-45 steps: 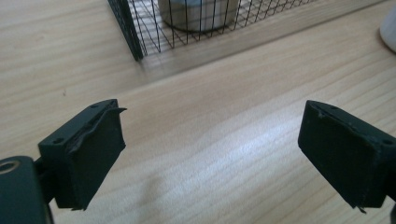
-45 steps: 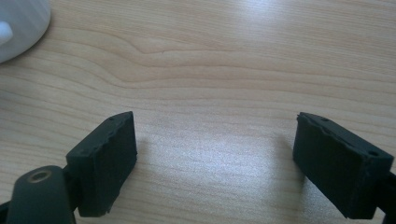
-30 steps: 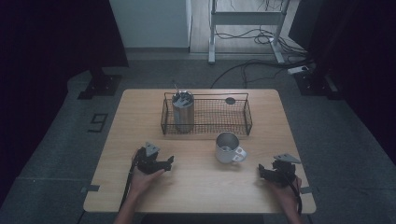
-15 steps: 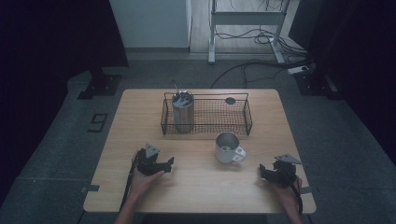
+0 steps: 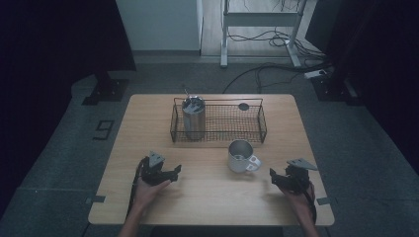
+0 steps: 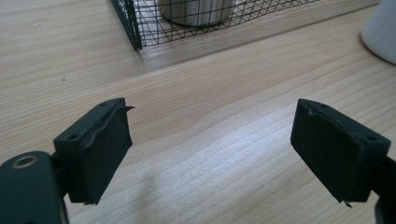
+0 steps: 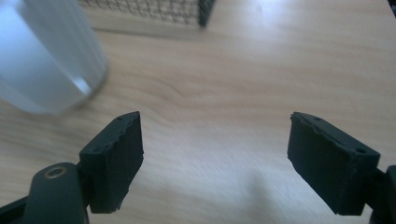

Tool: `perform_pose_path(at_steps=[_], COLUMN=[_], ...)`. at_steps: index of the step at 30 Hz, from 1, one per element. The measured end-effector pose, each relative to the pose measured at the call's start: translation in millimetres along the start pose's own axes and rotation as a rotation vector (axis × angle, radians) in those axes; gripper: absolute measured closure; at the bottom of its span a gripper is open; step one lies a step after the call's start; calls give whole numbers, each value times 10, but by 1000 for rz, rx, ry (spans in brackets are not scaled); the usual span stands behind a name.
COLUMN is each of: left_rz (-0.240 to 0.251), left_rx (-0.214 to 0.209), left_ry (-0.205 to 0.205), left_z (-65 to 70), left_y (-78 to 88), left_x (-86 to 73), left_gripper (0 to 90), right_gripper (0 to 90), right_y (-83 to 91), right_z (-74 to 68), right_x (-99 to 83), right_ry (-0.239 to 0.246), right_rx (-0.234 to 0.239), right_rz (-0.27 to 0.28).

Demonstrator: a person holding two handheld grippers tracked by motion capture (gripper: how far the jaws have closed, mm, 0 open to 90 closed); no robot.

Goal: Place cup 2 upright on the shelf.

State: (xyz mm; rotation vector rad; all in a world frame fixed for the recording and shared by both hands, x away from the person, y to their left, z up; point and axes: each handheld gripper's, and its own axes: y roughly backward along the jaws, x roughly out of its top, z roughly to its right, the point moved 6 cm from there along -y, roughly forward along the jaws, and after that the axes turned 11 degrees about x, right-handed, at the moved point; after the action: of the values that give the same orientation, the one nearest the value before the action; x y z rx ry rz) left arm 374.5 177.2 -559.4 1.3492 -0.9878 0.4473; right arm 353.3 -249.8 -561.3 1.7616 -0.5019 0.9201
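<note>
My left gripper (image 5: 170, 174) and right gripper (image 5: 276, 179) sit near the worktop's (image 5: 212, 197) front edge, jaws wide open, empty; mug (image 5: 240, 156) between

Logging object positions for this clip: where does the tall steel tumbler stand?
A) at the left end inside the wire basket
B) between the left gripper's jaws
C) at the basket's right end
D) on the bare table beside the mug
A: the high view shows the tumbler upright inside the wire basket, at its left end; the mug stands outside on the table.
</note>
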Motion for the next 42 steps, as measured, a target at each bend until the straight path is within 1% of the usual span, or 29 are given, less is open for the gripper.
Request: perform_pose_path(at_steps=[1, 3, 4, 5, 6, 8, 10, 13, 14, 15, 18, 21, 23, 28, 32, 35, 38, 41, 42], left_rz=[6, 9, 9, 6, 6, 4, 4, 0, 0, 0, -4, -9, -13, -14, -15, -15, -15, -16, -16], left_rx=[-3, -9, -9, -11, -11, -13, -12, -13, -13, -14, -16, -19, -18, -20, -21, -24, -24, -26, -26], left_ry=[7, 7, 7, 1, 1, -1, -1, -2, -2, -4, -15, -19, -18, -15, -15, -11, -9, -8, -8], left_z=[12, 28, 28, 42, 42, 49, 48, 57, 57, 74, 96, 105, 102, 103, 104, 99, 95, 89, 89], left_y=[10, 22, 22, 30, 30, 33, 35, 49, 49, 48, 48, 44, 39, 43, 47, 50, 51, 55, 55], left_x=[12, 22, 22, 23, 23, 24, 24, 12, 12, 4, -3, -13, -18, -17, -17, -21, -22, -22, -22], left_gripper=[121, 121, 121, 121, 121, 121, 121, 121, 121, 121, 121, 121, 122, 123, 124, 124, 125, 125, 125], right_gripper=[184, 184, 184, 184, 184, 184, 183, 185, 185, 182, 179, 179, 180, 179, 176, 170, 164, 146, 146], right_y=[2, 7, 7, 9, 9, 6, 5, 3, 3, 6, 13, 29, 52, 83, 88, 67, 48, 8, 8], right_z=[-64, -125, -125, -182, -182, -265, -290, -381, -381, -422, -453, -461, -462, -478, -518, -580, -616, -693, -693], right_x=[77, 152, 152, 220, 220, 309, 333, 401, 401, 428, 458, 475, 491, 514, 545, 580, 593, 619, 619], right_ry=[-2, -3, -3, -1, -1, 3, 7, 18, 18, 20, 22, 25, 22, 28, 34, 41, 46, 56, 56], right_rx=[18, 32, 32, 46, 46, 68, 75, 96, 96, 109, 101, 104, 106, 111, 129, 154, 165, 189, 189], right_rz=[18, 35, 35, 50, 50, 66, 70, 86, 86, 93, 101, 106, 117, 124, 128, 132, 129, 121, 121])
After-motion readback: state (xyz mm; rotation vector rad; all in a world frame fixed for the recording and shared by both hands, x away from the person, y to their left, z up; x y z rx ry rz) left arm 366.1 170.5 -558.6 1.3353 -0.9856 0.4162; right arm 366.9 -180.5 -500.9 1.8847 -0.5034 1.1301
